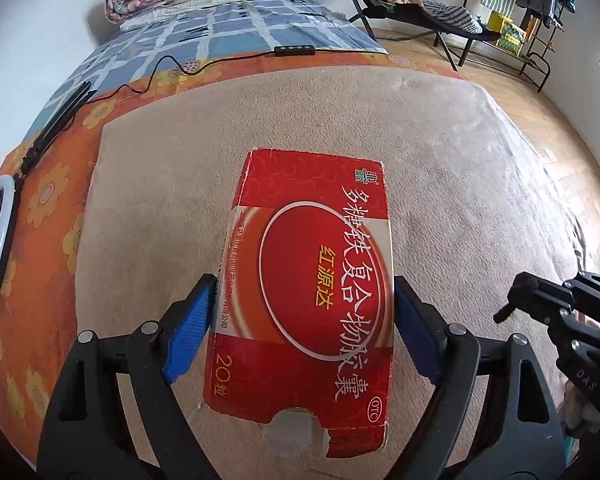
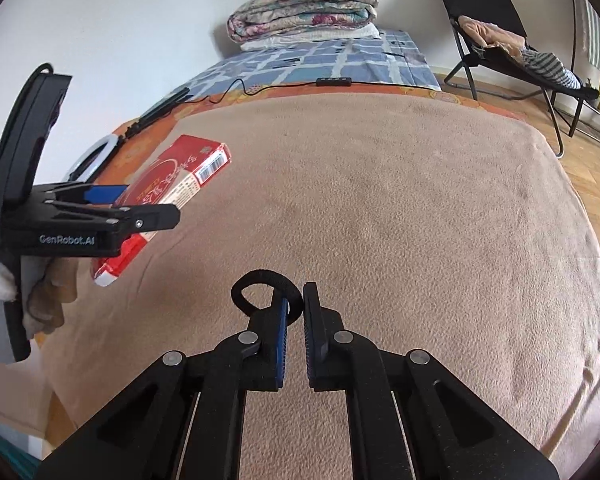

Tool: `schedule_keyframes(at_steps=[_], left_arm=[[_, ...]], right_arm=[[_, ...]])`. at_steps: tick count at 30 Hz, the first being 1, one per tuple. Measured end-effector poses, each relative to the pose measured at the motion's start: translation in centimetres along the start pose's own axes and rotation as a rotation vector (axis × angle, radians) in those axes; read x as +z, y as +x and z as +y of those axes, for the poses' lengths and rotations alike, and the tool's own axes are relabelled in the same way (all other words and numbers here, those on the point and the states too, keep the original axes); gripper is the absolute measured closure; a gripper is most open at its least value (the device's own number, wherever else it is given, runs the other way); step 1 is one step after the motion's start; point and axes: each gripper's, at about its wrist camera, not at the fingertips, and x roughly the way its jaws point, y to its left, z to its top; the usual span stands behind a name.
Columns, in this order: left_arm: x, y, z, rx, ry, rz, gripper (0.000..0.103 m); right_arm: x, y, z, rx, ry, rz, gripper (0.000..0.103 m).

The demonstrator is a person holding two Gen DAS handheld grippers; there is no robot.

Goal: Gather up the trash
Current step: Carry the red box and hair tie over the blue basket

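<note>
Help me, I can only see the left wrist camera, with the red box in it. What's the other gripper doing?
Observer: The right gripper is pinching a black band, a small loop, over the tan blanket.
Operator: Is there anything on the far end of my box?
Observer: Yes, the red box has a barcode on that end flap.
Operator: And the side I can't see?
Observer: That long side is white with small print on it.
</note>
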Motion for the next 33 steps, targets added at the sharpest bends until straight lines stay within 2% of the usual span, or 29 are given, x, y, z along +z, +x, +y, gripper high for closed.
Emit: schedule_keyframes(at_steps=[8,14,21,24,33], left_arm=[[-5.3,-5.6,-2.6,-0.026,0.034,-0.02,0.016],[-9.9,-9.6,-4.8,-0.057,0.048,-0.026,0.016],[-15.1,-13.5,-6.7,-0.075,0.054,-0.026,0.016],[-17.3,-14.7,-7.4,-0.08,0.057,-0.028,0.016],[-23.7,-15.4,-10.1,-0.14,0.076,0.034,0.016]], right_arm=[[-1.7,-4.3,1.1,0.009,-0.024,-0.017,0.097],[-4.0,-8.0,2.6,0.001,-0.08,-0.034,0.097],[-6.9,-11.4,3.4,0.026,-0.085,-0.049,0.097],[-8.4,-12.5,3.5,0.044,-0.073,-0.05,0.097],[-13.3,-14.1,4.5,0.091,-0.059,-0.002,0.097]])
